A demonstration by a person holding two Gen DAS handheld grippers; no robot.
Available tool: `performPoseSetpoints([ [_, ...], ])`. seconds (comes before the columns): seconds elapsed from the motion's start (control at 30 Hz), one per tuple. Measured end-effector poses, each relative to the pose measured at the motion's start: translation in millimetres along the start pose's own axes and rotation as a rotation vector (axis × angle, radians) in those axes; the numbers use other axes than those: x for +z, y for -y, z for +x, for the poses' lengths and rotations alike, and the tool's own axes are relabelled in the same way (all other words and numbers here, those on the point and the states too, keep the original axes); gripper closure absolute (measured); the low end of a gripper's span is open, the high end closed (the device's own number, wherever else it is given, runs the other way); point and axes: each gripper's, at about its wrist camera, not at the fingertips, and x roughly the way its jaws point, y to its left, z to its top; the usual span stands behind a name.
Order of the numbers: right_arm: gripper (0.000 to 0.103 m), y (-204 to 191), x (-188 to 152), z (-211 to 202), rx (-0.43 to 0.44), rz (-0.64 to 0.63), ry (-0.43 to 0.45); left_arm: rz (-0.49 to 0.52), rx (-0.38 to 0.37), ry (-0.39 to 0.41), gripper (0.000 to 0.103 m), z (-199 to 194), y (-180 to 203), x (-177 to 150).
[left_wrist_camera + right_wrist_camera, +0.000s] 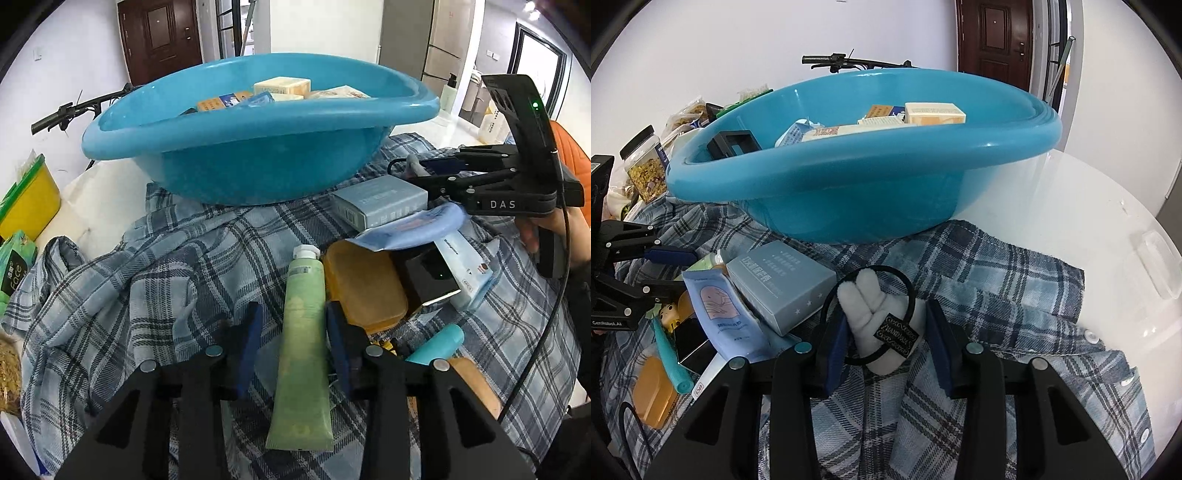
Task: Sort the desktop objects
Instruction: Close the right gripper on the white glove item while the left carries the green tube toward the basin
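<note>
A blue basin holding several small boxes stands on a plaid shirt. My left gripper is open around a green tube that lies on the shirt between its fingers. My right gripper is open around a white plush hair tie with a black elastic loop, also lying on the shirt. The right gripper also shows in the left wrist view, above a grey box.
Beside the tube lie an orange case, a black box, a blue pouch and a teal tube. A yellow container and jars stand at the left. The white table lies to the right.
</note>
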Motion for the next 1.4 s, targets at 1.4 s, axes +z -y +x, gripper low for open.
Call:
performPoseSetpoints([
  [1.4, 0.071, 9, -3, -7, 0.017, 0.055, 0.028, -0.063, 0.060, 0.250, 0.078, -96, 25, 24],
])
